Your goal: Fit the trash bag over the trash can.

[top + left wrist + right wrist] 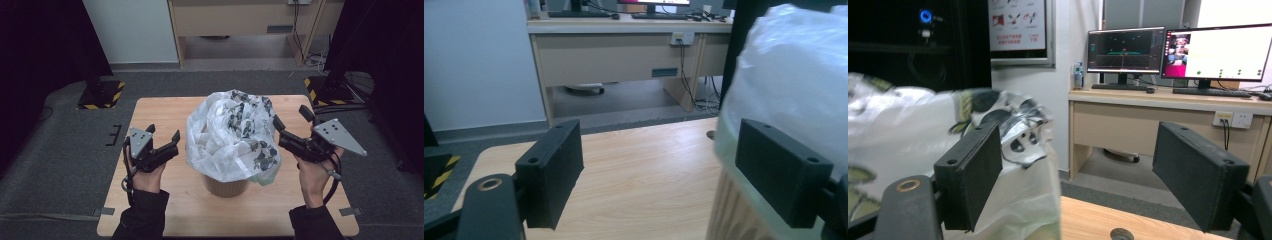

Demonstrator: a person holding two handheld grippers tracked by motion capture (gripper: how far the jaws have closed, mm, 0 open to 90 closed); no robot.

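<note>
1. High view. Bag (232, 135) of thin white plastic with dark print, billowed up over small tan bin (226, 186) at middle of wooden surface (165, 210). Skirt draped down past rim on near and right sides, top bunched and uneven. Left claw (162, 134) just beside bag's left flank, jaws spread wide, nothing held. Right claw (290, 116) just beside bag's right flank, also spread wide, empty.
2. Left gripper view. Both black jaws well apart, bare wood between them. Bag bulging in at right (794, 80), bin wall (734, 215) below it; right jaw close against plastic, contact not certain.
3. Right gripper view. Jaws wide, no grip. Printed plastic (998, 120) behind and beside left-hand jaw, touching or not cannot be told. Desk with monitors (1173, 50) beyond.
4. Progress, as judged: bag seated over bin, lining apparently begun but loose; gathering, pressing down or tucking of plastic not yet done. Both claws poised at flanks, neither closed on anything.
</note>
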